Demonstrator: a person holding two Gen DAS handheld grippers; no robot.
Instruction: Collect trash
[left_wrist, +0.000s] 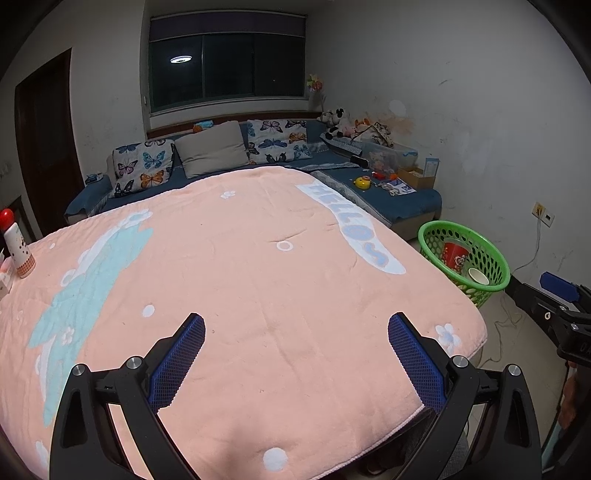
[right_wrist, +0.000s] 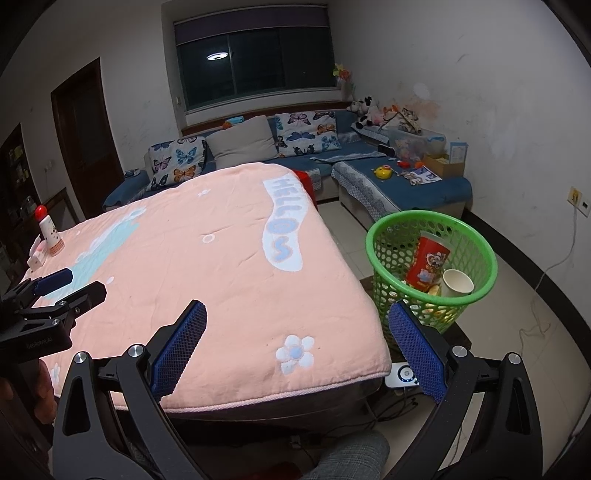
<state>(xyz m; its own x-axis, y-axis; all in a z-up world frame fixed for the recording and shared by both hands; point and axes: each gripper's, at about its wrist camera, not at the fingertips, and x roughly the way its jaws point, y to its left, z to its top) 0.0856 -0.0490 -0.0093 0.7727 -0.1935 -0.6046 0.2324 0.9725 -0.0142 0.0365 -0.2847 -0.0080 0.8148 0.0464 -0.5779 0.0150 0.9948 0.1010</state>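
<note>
A green mesh basket stands on the floor right of the table; it also shows in the left wrist view. Inside it lie a red printed carton, a white paper cup and some small scraps. My left gripper is open and empty above the near edge of the pink blanket-covered table. My right gripper is open and empty over the table's near right corner, its right finger just in front of the basket. Each gripper shows at the edge of the other's view.
A white bottle with a red cap and a small white box stand at the table's far left edge. A blue L-shaped sofa with cushions and toys lies behind. Cables and a white device lie on the floor under the table corner.
</note>
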